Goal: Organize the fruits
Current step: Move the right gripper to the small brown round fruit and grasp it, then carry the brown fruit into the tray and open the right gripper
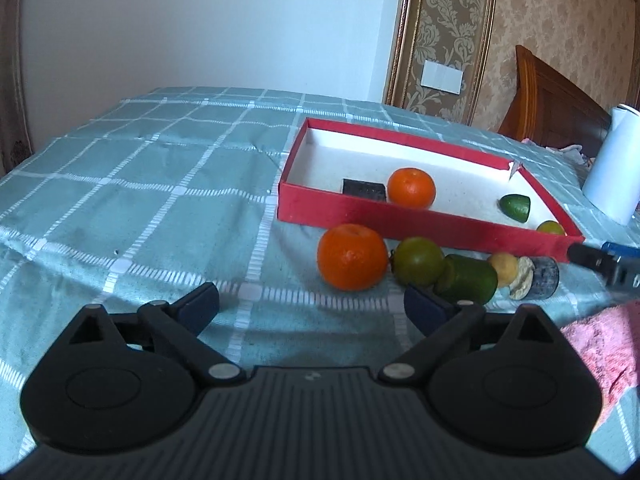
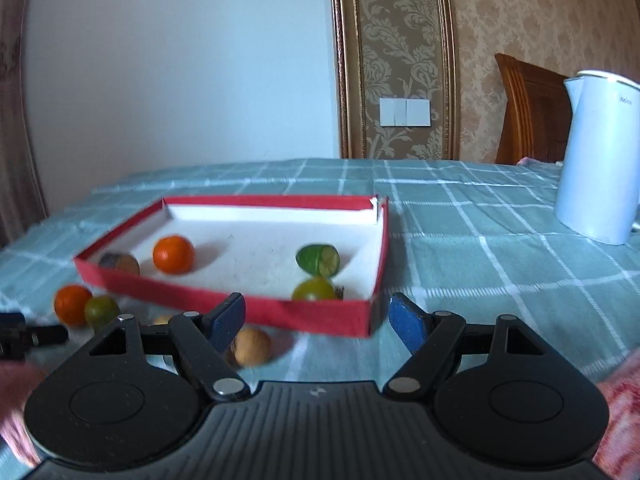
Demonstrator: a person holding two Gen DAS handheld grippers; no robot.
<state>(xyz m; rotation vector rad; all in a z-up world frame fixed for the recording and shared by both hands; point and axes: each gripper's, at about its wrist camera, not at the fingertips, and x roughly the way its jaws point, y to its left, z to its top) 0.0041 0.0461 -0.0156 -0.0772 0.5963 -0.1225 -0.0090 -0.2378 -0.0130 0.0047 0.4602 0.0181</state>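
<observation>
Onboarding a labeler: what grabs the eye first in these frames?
The red tray on the checked cloth, with an orange inside near its left end. In front of it a second orange heads a row of loose fruit. Both grippers, left and right, are open and empty.

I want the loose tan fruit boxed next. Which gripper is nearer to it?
Right. The right gripper has the tan fruit right by its left finger. The left gripper sits further off, beyond the green fruits.
</observation>
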